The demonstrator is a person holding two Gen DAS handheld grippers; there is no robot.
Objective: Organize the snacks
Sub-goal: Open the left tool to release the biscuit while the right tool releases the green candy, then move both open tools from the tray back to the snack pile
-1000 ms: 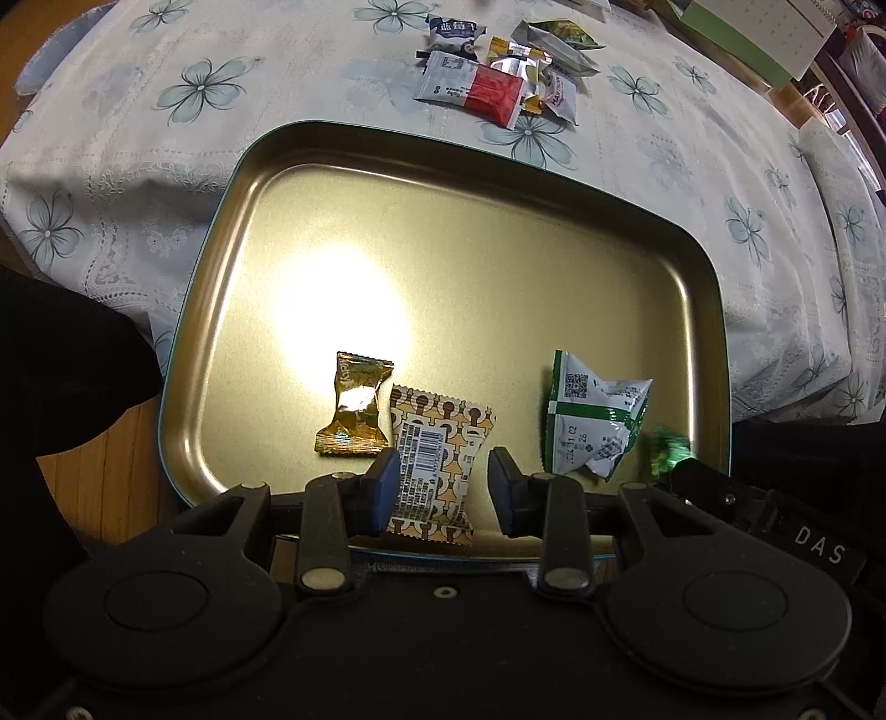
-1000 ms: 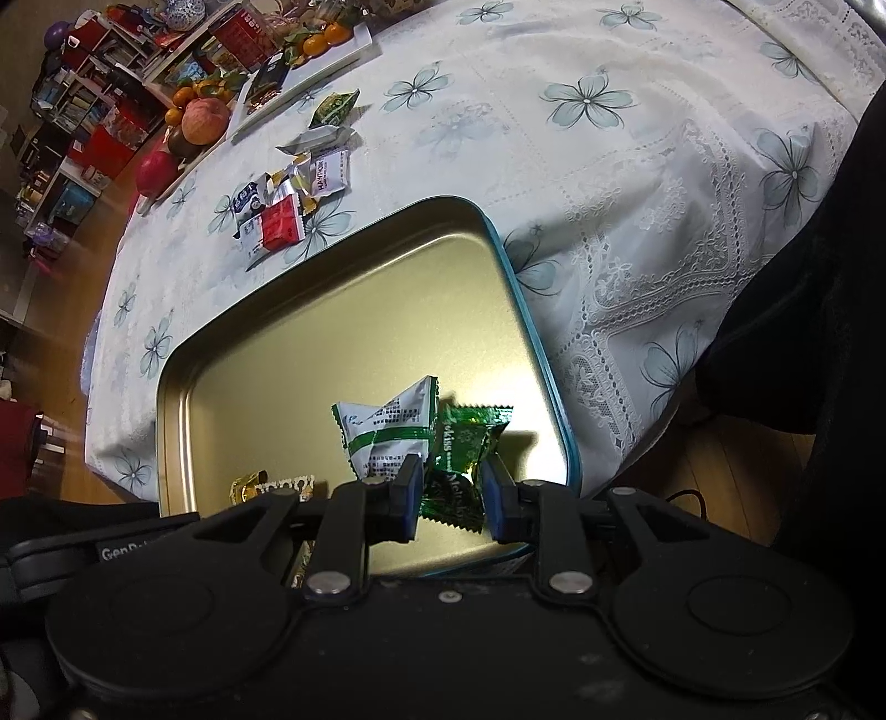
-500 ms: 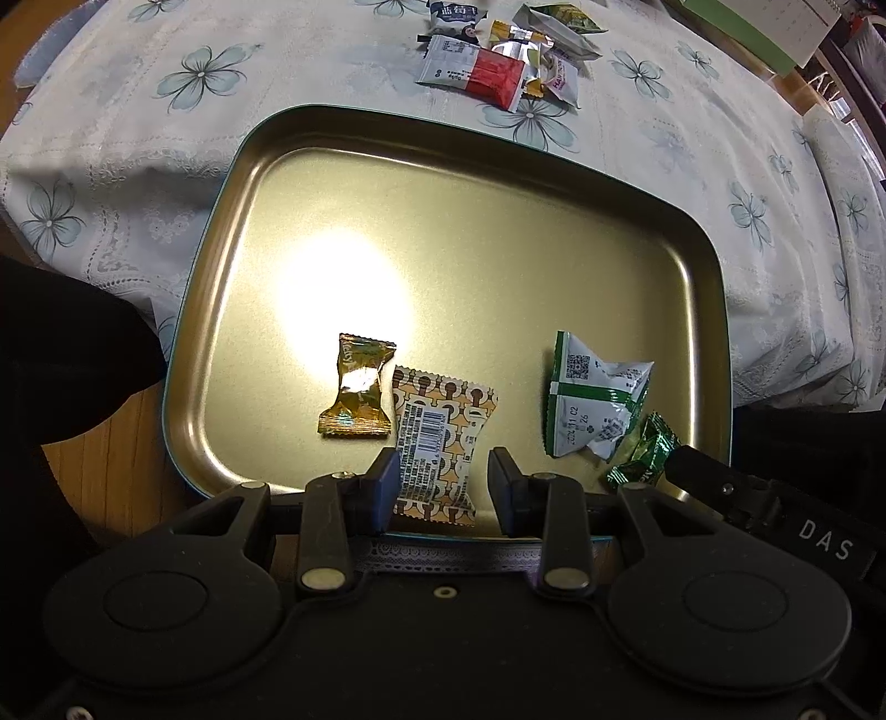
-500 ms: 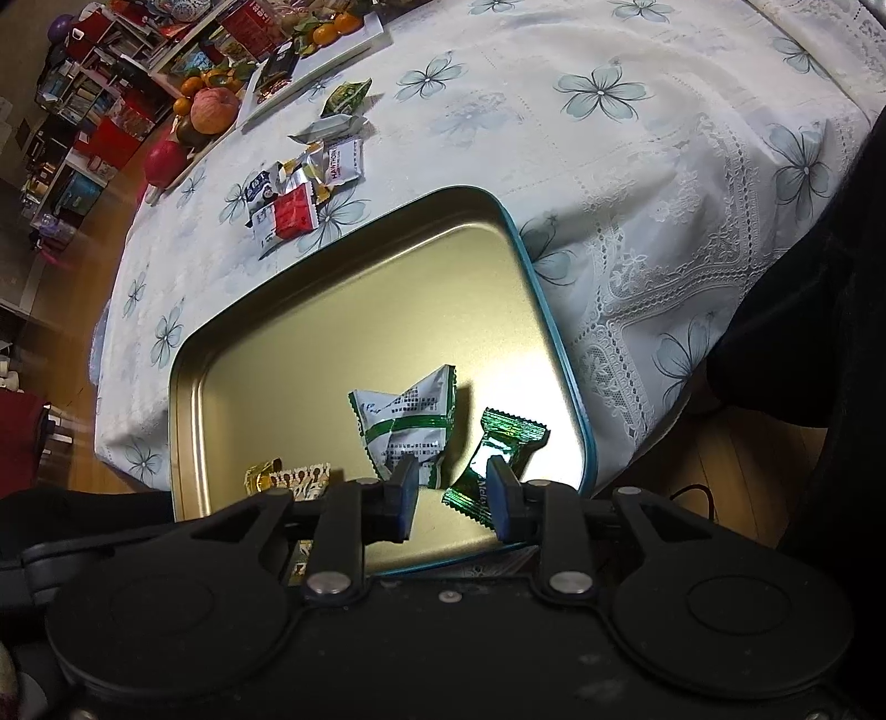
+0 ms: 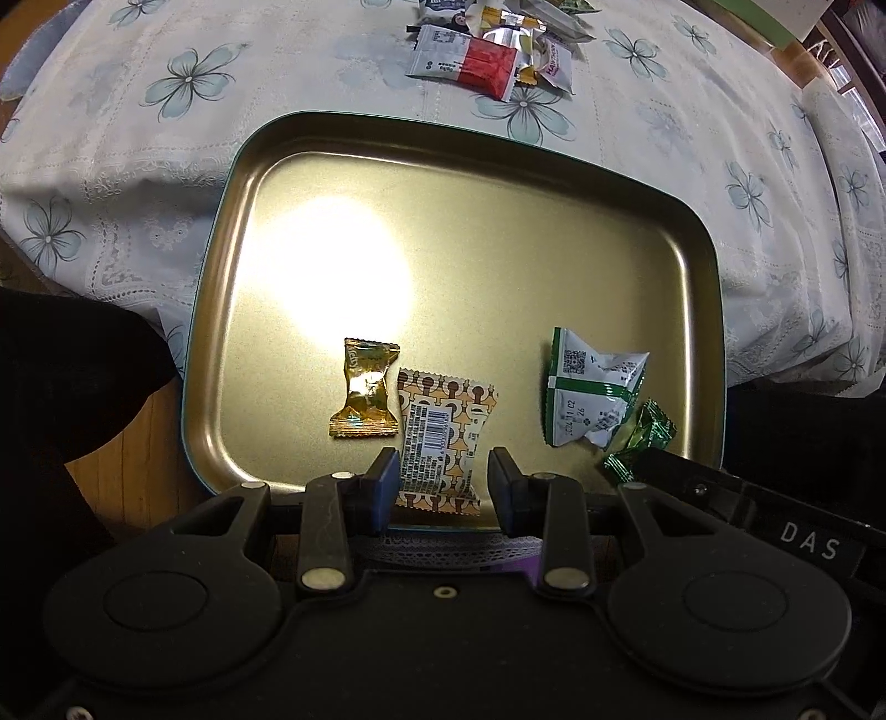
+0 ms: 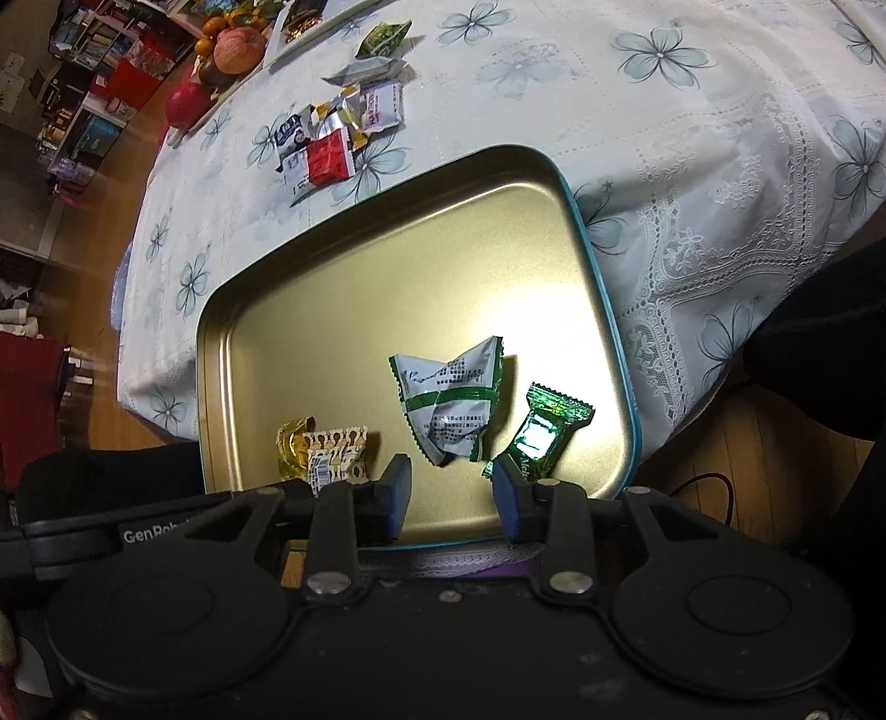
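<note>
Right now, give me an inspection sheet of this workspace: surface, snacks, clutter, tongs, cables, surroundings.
Surface: floral tablecloth over the table, with a gold tray at its near edge.
Job's things: four snacks in the tray: gold candy, patterned packet, white-green packet, green candy. Snack pile on the cloth beyond the tray.
Clutter: nothing seen inside the tray besides snacks.
Tongs: left tongs open, patterned packet between them, not gripped. Right tongs have just been opening; empty, green candy lying beside one finger.
Cables: red cable on the floor.
Surroundings: fruit at the table's far end, shelves behind.
</note>
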